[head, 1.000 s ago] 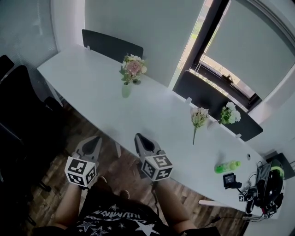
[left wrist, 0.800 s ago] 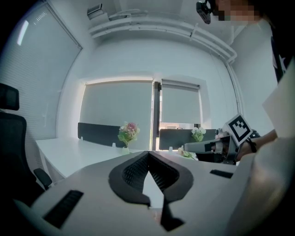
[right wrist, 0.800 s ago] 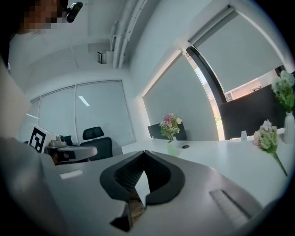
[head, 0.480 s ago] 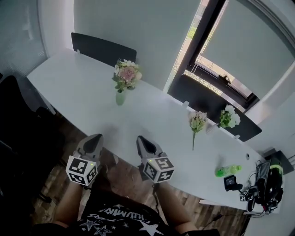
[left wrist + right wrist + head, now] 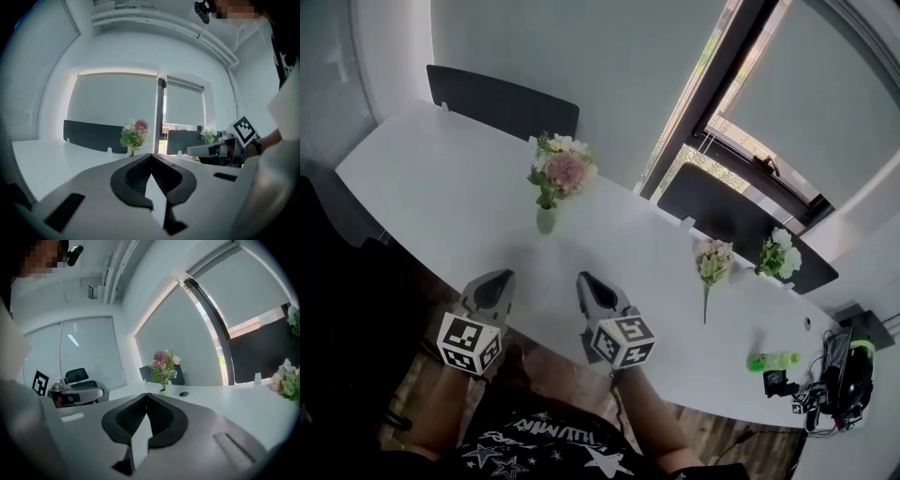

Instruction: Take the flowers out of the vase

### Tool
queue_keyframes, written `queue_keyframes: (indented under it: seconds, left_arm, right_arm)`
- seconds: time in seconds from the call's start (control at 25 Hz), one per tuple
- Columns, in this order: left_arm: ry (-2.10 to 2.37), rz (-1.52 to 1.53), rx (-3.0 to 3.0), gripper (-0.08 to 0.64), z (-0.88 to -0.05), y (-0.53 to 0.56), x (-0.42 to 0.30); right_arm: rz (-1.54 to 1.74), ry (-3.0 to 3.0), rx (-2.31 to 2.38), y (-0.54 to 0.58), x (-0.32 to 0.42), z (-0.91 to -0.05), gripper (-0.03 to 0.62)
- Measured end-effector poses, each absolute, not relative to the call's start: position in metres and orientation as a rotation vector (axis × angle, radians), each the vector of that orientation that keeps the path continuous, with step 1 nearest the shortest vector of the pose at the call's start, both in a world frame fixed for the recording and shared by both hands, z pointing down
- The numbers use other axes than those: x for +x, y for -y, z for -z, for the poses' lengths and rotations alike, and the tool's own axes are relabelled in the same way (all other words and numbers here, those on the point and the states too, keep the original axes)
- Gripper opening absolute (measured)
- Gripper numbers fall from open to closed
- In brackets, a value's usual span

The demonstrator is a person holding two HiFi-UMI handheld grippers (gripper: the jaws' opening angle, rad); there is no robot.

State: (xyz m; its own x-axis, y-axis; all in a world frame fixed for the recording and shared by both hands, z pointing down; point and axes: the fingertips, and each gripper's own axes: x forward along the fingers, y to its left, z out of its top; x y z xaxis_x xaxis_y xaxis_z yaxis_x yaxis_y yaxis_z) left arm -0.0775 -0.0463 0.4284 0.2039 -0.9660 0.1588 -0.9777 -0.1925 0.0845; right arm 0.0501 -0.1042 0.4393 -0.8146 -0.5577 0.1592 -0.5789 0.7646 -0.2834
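Since the frame from a second back, both grippers have been carried forward: where they hung over the wood floor (image 5: pixel 431 375) well short of the tabletop (image 5: pixel 441 178), their tips are now seen right at its near edge. The vase (image 5: pixel 546 221) is found standing upright mid-tabletop with the flowers (image 5: pixel 562 172) still in it, at roughly 1 o'clock from the left gripper (image 5: pixel 492 281) and 11 o'clock from the right gripper (image 5: pixel 591 284). It's nearer than it was, but still clearly apart from both. In each gripper view the fingers are seen pressed shut with nothing caught between them, and that hasn't changed over the second either. Two loose bunches (image 5: pixel 711 261) are spotted further along at about 3 to 4 o'clock from the vase, one lying flat on the tabletop; how the other sits can't be made out. So what's been gained is basically just distance. This gets read as the approach stage, nothing has been pulled from the vase yet, and the gap still has to be closed. Before any stems can be grabbed, at least one pair of fingers will need to be opened. Worth noting the vase looks small and top-heavy under that bouquet, so it could probably get tipped or dragged along if the stems are tugged without the vase being steadied by the other gripper.
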Motion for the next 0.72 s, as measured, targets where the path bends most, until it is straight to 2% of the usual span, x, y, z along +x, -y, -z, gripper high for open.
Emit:
queue_keyframes:
  seconds: [0.72]
  left_arm:
    - [1.628,-0.126,2.413,0.008,-0.453,0.148,-0.142]
  right_arm:
    - [-0.587,2.863,1.121,0.186,-0.018,-0.445,0.023]
